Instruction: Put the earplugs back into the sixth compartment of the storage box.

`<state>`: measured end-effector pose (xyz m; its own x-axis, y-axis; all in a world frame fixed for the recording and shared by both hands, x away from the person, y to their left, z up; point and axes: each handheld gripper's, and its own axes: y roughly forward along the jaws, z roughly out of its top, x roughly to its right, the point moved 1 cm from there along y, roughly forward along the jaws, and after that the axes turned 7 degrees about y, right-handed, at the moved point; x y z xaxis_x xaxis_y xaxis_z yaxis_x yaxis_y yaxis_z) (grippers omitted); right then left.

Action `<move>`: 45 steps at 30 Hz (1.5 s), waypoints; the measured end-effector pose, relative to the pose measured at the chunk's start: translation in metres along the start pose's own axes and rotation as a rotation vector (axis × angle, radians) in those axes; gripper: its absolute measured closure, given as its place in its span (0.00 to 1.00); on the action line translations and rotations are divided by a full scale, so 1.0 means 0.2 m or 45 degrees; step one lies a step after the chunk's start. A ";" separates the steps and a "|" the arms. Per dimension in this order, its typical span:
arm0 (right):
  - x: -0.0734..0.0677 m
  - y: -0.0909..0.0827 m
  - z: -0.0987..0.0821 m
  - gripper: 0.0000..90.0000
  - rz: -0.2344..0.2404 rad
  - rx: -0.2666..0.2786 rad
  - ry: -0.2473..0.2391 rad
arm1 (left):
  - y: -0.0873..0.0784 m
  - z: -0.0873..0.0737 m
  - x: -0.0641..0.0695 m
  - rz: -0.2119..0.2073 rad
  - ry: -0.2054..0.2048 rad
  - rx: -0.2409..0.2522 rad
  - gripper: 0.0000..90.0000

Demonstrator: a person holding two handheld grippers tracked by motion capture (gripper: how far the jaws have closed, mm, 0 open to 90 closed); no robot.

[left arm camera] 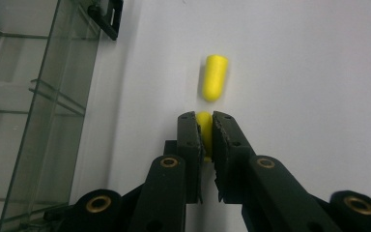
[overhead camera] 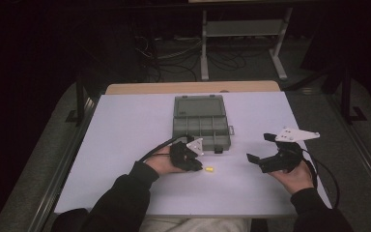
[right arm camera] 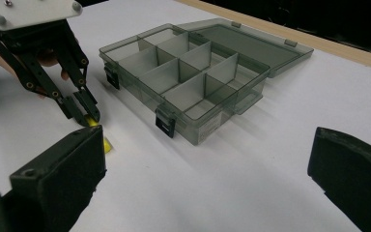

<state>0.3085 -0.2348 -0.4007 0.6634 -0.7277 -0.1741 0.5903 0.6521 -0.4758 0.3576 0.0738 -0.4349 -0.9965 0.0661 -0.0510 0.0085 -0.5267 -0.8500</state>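
- Our left gripper (left arm camera: 204, 126) has its jaws clamped on one yellow capsule (left arm camera: 204, 124), which is squeezed between the pads and sits at the white table (overhead camera: 125, 145).
- Our right gripper (overhead camera: 260, 151) has its jaws spread wide with nothing between them; in the right gripper view its two black jaws stand at 7 and 4 o'clock, well apart.
- We count two yellow pieces: the held capsule, and a second yellow capsule (left arm camera: 214, 77) lying loose on the table at 12 o'clock just beyond the left jaw tips, apart from them.
- In the high view one yellow piece (overhead camera: 209, 169) lies at 3 o'clock of our left gripper (overhead camera: 193, 164).
- We count one grey compartment box (overhead camera: 200, 126), lid open and lying flat at its far side; its tray has eight compartments in two rows.
- The box sits at 12 o'clock from our left gripper, and at 10 o'clock from the right one.
- Our left hand (overhead camera: 162, 163) holds its gripper low, jaws tipped down onto the table and pointing to 3 o'clock in the high view.
- Our right hand (overhead camera: 297, 176) cradles its gripper from below, jaws aimed to 9 o'clock, above the table.
- Both sleeves come in from 6 o'clock.
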 end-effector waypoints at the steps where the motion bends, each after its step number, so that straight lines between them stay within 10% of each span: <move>1: 0.00 0.00 0.00 0.00 0.000 0.001 0.001 | 0.00 0.00 0.00 0.000 0.000 0.000 0.92; 24: 0.00 -0.01 0.00 0.00 0.005 0.006 -0.002 | -0.35 0.06 -0.12 0.108 -0.027 0.087 0.92; 45: 0.00 -0.01 0.00 0.00 0.011 0.004 -0.004 | -0.44 0.00 -0.26 0.187 -0.119 0.106 0.92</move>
<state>0.3078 -0.2346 -0.3993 0.6698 -0.7215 -0.1756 0.5862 0.6589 -0.4714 0.4077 0.1170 -0.3571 -0.9884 -0.0937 -0.1191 0.1515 -0.5934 -0.7905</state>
